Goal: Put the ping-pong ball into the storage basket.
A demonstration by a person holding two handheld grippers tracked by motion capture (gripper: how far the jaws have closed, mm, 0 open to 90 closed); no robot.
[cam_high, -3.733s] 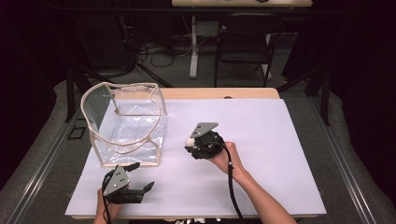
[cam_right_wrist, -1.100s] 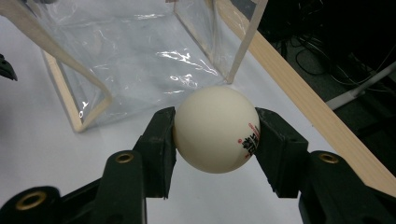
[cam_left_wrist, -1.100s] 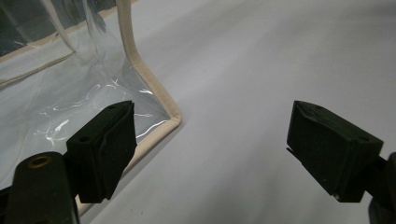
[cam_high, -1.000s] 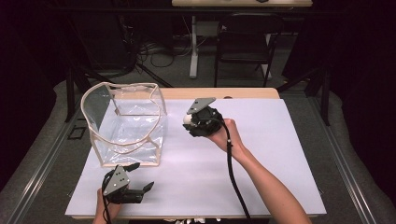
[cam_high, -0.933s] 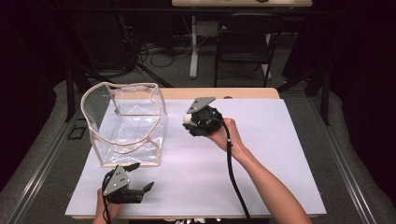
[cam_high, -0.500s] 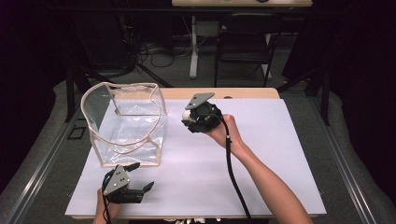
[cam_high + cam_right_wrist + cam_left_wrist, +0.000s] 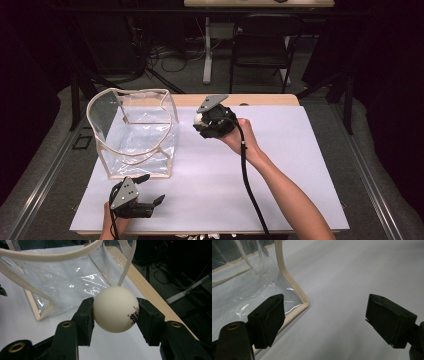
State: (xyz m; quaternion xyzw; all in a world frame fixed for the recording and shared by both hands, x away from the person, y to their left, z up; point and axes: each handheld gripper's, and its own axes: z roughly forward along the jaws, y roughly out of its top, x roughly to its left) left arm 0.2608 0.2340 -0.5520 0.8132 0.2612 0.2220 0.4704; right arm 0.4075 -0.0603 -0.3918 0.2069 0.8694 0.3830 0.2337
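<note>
A clear plastic bag [image 7: 136, 134] with cream trim stands open-topped on the white table sheet at the left. My right gripper [image 7: 200, 120] is lifted just to the right of the bag, shut on a white ping-pong ball [image 7: 115, 308] with a red and black mark; the same ball [image 7: 198, 119] peeks out at its tip. The bag [image 7: 62, 282] stands close ahead of it. My left gripper [image 7: 152, 190] rests low near the table's front edge, below the bag, jaws wide apart with nothing between them. The bag's lower corner [image 7: 303, 301] lies just beyond its left jaw.
The white sheet [image 7: 300, 165] covers most of the wooden table [image 7: 270, 100], whose far edge shows behind the right gripper. Black chairs and cables fill the dark floor beyond. Metal rails run along both sides of the table.
My right gripper has carried the ball up and away from me, towards the far side of the table and slightly closer to the bag. The left gripper has stayed put.
</note>
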